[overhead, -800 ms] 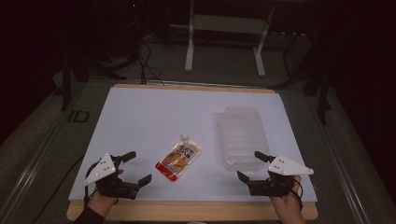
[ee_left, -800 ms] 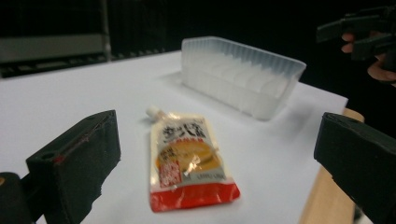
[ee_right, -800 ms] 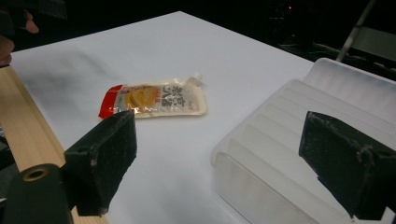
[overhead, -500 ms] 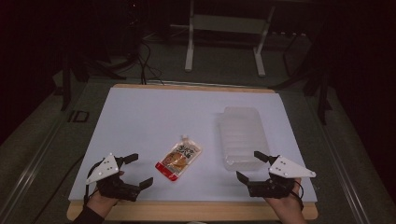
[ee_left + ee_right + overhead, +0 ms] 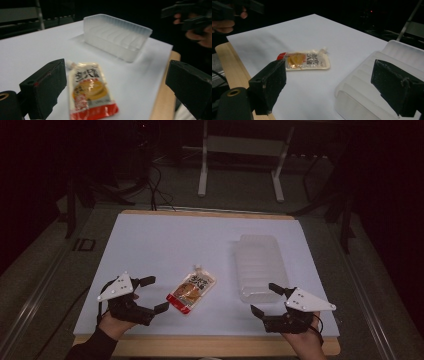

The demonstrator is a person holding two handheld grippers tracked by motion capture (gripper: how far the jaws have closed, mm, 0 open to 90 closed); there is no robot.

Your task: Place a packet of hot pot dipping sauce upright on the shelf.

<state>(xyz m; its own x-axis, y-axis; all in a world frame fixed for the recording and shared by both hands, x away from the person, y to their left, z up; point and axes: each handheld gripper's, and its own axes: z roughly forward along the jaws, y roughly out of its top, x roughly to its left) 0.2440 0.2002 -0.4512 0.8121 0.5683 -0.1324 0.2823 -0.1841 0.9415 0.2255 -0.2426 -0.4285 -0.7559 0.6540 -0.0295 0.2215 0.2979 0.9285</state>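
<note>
Landmark for all positions: the clear plastic tray [image 5: 258, 266], lying on the white sheet [image 5: 165, 240] that covers the table.

Tool state: left gripper [image 5: 148, 294] has jaws spread wide, nothing between them. Right gripper [image 5: 265, 298] likewise wide and empty. Both rest at the near table edge.

Task item: sauce pouch [image 5: 191, 289], flat on the sheet, just left of the tray's near end, not touching it. Spout end points away from the person, red sealed end toward them. Left gripper sits further left of the tray than the pouch, jaws aimed at it (pouch lies between the jaws in the left gripper view). Right gripper is just in front of the tray's near end, close to its rim.

Risks, as judged:
- Pouch is thin, flat, glossy; jaws may slide over it or push it along the sheet w/o gripping. Cause: approach too level.
- Pinch on the filled middle could burst or squeeze contents; edge grip is safer.
- Tray looks light; right gripper could nudge or tip it. Cause: proximity to rim.
- Sheet may drag or wrinkle under a scraping jaw.

Count: pouches 1; trays 1; grippers 2; sheets 1.
</note>
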